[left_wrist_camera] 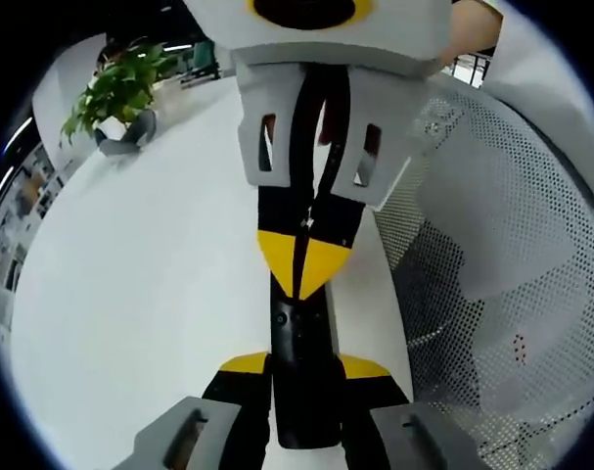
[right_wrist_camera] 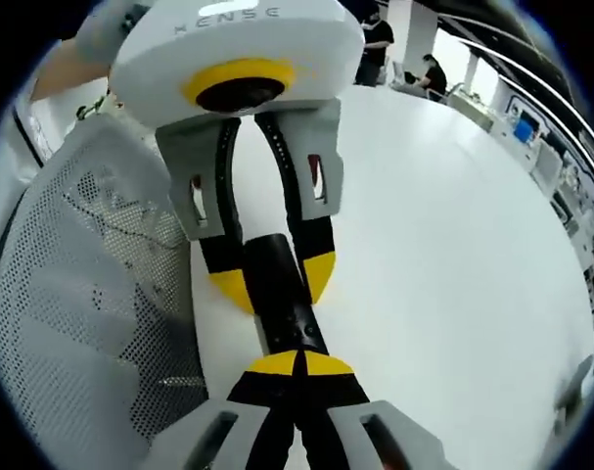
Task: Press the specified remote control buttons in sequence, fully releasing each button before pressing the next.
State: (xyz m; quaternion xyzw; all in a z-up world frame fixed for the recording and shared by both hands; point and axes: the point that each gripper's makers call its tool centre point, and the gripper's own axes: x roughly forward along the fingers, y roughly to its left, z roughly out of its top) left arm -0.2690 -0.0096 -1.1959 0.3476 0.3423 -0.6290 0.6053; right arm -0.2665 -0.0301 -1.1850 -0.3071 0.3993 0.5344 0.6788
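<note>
A slim black remote (left_wrist_camera: 301, 338) lies lengthwise over the white table (left_wrist_camera: 140, 274). My left gripper (left_wrist_camera: 304, 364) is shut on its near end, one yellow tip on each side. My right gripper (left_wrist_camera: 301, 264) comes in from the top of the left gripper view, shut, its joined yellow tips down on the remote's upper face. In the right gripper view the same remote (right_wrist_camera: 292, 318) runs between the two tools. There my right gripper (right_wrist_camera: 298, 364) is shut with its tips on the remote, and my left gripper (right_wrist_camera: 275, 282) clamps the far end. The buttons are too dark to make out.
A grey mesh chair back (left_wrist_camera: 492, 245) stands close beside the table edge, also visible as the chair back (right_wrist_camera: 81, 294). A potted plant (left_wrist_camera: 120, 93) sits at the table's far end. The table (right_wrist_camera: 453, 245) stretches wide and white. People (right_wrist_camera: 375, 39) stand far behind.
</note>
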